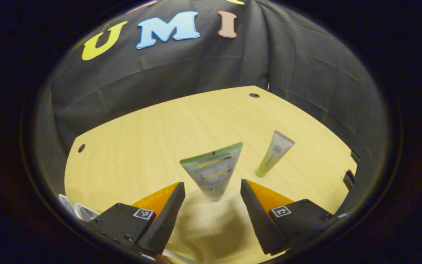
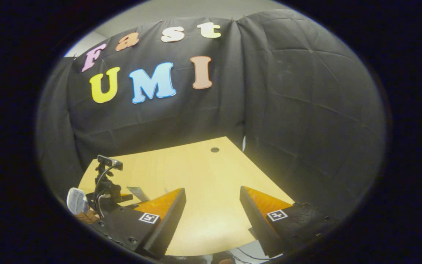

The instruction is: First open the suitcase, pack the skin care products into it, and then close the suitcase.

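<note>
Item 1, white object (image 1: 72,209): showing at the table's near left edge in the left gripper view; too cropped to identify, possibly part of the suitcase.

Item 2, left hand-held gripper (image 1: 213,200): its two fingers are standing apart with nothing between them, hovering over the table (image 1: 152,146) and pointing at the large tube.

Item 3, large tube (image 1: 214,169): lying on the table just ahead of the left hand-held gripper, crimped end facing the far edge, cap end nearest the fingers and blurred.

Item 4, small tube (image 1: 274,153): lying further right, well apart from the large tube, nearer the table's right edge.

Item 5, right hand-held gripper (image 2: 213,209): fingers standing apart, empty, hanging over bare tabletop near the right edge.

Risk note: the tubes are looking smooth and tapered, so closing on the narrow cap end is likely to be squirting one out sideways. Gripping mid-body would be safer. The suitcase's state is not determinable, so packing may be stalling if the lid is shut.
</note>
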`<state>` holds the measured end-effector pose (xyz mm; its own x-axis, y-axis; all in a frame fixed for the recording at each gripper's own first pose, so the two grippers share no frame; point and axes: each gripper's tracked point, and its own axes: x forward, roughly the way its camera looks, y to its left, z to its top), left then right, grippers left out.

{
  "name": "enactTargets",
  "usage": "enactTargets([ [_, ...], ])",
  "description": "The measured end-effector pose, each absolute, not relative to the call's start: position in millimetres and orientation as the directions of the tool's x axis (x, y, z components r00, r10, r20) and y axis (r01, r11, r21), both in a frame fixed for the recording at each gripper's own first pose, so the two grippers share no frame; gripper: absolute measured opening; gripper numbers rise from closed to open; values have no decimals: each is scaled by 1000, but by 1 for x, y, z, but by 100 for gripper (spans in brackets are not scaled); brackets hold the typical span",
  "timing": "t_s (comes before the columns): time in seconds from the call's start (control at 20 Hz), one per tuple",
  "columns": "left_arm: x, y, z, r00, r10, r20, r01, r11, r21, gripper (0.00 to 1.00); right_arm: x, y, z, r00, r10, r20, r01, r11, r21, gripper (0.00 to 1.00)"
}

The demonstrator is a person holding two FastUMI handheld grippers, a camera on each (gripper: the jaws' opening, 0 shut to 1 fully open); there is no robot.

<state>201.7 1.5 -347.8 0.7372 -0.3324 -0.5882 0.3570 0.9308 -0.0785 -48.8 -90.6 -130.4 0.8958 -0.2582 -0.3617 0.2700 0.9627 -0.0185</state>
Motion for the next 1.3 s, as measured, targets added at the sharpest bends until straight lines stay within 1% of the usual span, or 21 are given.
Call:
enactTargets([
  [0.25, 225, -5, -360, 761, -290, -581, 312, 948, -64, 100, -49, -101, -142, 880, -258, -398, 260, 964, -51, 90],
  [0.35, 232, -2, -362, 783, -256, -568, 268, 961, -64, 77, -51, -106, -151, 872, -254, -419, 247, 966, -71, 90],
  [0.4, 237, -3, -361, 789, -255, -558, 256, 964, -78, 65, -52, -107, -155, 866, -247, -435, 238, 968, -75, 90],
  [0.55, 236, -1, -360, 794, -253, -553, 239, 966, -98, 63, -48, -114, -166, 850, -227, -475, 217, 973, -77, 90],
  [0.7, 232, 2, -355, 796, -249, -551, 218, 968, -122, 65, -37, -107, -179, 836, -179, -519, 179, 982, -51, 89],
  [0.75, 230, 4, -348, 802, -247, -544, 212, 969, -127, 60, -32, -104, -186, 830, -158, -534, 161, 986, -41, 89],
  [0.8, 229, 8, -339, 811, -240, -534, 204, 971, -127, 63, -27, -98, -191, 825, -132, -550, 138, 990, -31, 89],
  [0.9, 224, 12, -314, 833, -240, -498, 196, 971, -140, 62, -11, -86, -202, 816, -82, -572, 84, 996, -23, 88],
  [0.95, 221, 14, -299, 845, -242, -477, 193, 970, -151, 64, -4, -79, -210, 812, -56, -581, 49, 998, -27, 87],
  [1.05, 211, 23, -271, 864, -238, -443, 182, 969, -165, 62, 13, -62, -227, 798, -1, -603, -31, 999, -42, 86],
  [1.1, 205, 30, -258, 875, -231, -425, 176, 970, -165, 64, 22, -51, -236, 786, 31, -618, -75, 996, -46, 86],
  [1.2, 192, 48, -240, 892, -201, -405, 147, 976, -162, 62, 41, -29, -261, 757, 87, -647, -157, 986, -52, 85],
  [1.3, 173, 78, -229, 903, -148, -402, 88, 982, -165, 62, 52, -14, -289, 706, 117, -698, -219, 974, -57, 85],
])
